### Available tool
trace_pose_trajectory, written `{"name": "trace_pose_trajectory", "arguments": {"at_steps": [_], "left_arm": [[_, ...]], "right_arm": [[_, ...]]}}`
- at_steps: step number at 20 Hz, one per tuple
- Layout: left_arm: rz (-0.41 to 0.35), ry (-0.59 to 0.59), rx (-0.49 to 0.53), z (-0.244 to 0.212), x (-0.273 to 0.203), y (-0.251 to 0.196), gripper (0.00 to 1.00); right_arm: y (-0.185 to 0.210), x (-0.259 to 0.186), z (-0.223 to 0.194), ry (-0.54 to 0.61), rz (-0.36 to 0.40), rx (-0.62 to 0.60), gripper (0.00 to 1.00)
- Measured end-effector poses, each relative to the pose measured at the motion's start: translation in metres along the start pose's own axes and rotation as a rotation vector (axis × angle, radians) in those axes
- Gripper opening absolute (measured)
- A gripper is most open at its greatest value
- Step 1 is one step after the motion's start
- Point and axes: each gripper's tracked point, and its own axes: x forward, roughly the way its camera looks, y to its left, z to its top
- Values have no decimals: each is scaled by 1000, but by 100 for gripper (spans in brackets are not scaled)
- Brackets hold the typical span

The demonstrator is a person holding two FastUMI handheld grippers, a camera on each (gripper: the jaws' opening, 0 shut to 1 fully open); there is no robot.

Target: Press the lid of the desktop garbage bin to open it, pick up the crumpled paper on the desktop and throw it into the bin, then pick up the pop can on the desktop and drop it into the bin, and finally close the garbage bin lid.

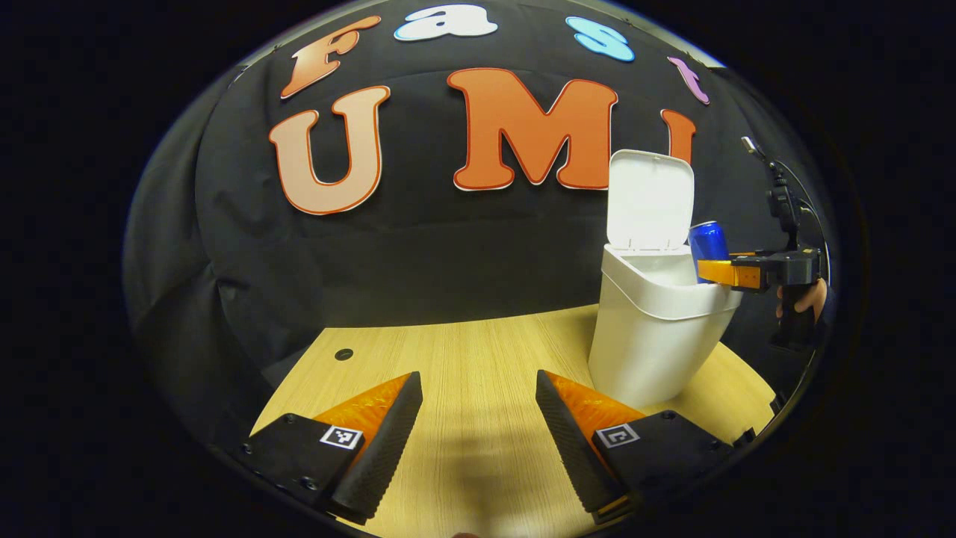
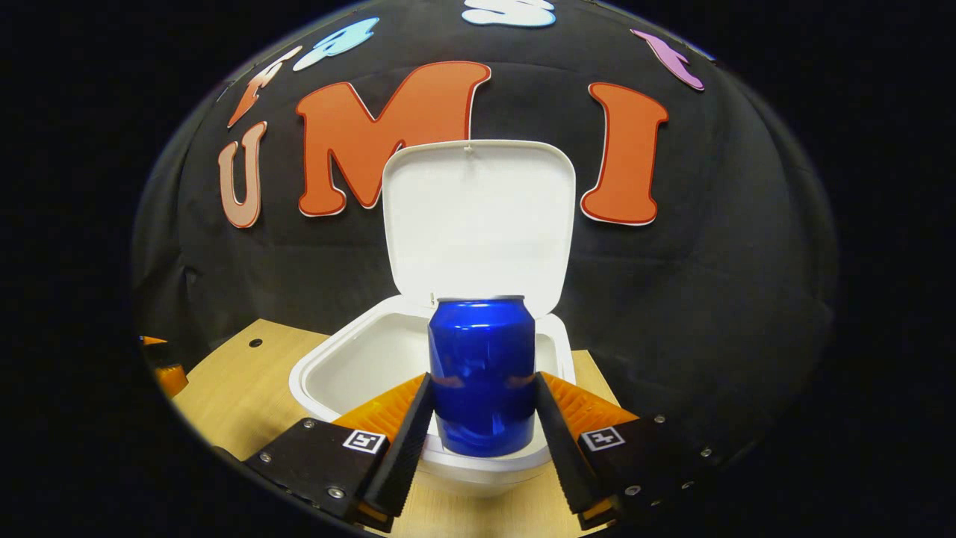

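The right hand-held gripper (image 2: 484, 418) was clamped on the pop can (image 2: 482, 373), one finger against each side of the can, which stood upright in the grip. In the right gripper view the can sat in front of and over the near rim of the garbage bin (image 2: 358, 366); in the left gripper view the pop can (image 1: 708, 243) showed above the bin's mouth, just beside the raised lid, with the right hand-held gripper (image 1: 717, 272) reaching in level from the side and a hand (image 1: 803, 299) around its grip. The lid (image 2: 478, 224) stood upright on its rear hinge, leaving the mouth fully open, which fits a drop from above. Holding the can by its sides, upright, would let it fall straight once the fingers part; judged from this, the step in hand was carrying the can over the opening for release. The part of the bin's inside that was visible looked bare, and its bottom was hidden, so the crumpled paper could not be located; none lay on the visible counter (image 1: 463, 359). The left hand-held gripper (image 1: 478, 441) hung low over the counter with its fingers spread apart and nothing between them, pointed toward the booth wall with the garbage bin (image 1: 650, 336) off to its right, well clear of the drop. Closing the lid remained.
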Motion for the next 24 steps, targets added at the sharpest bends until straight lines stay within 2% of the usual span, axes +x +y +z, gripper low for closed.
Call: {"name": "trace_pose_trajectory", "arguments": {"at_steps": [10,24], "left_arm": [[-4,-1,-13,-2,1,0,98],[35,5,-34,-10,-5,18,98]], "right_arm": [[-11,-9,15,-22,-27,-9,82],[-8,-5,162,-212,-19,-101,81]]}}
